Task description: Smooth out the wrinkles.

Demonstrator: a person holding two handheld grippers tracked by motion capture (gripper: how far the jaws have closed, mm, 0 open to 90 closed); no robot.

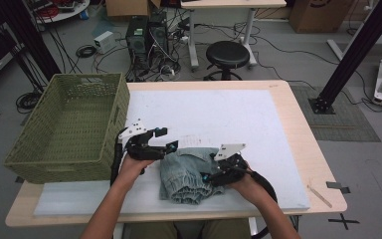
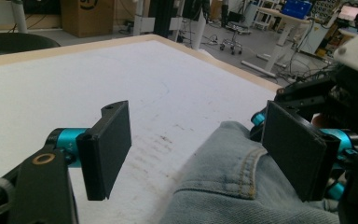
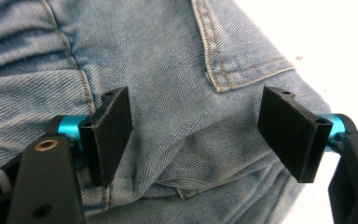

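A folded light-blue denim garment (image 1: 186,175) lies on the white mat near the table's front edge. My left gripper (image 1: 167,138) hovers at the garment's upper left corner, held in a hand, jaws wide open. In the left gripper view the left gripper (image 2: 198,140) has bare mat and the denim's edge (image 2: 233,179) between its jaws, with nothing pinched. My right gripper (image 1: 210,173) rests against the garment's right side. In the right gripper view the right gripper (image 3: 196,135) stands open just above the denim (image 3: 168,56), near a stitched pocket corner (image 3: 223,84).
A green woven basket (image 1: 69,124) stands on the table's left end, close to my left hand. The white mat (image 1: 219,112) stretches bare behind the garment. Past the table's far edge are a black stool (image 1: 227,52) and cables on the floor.
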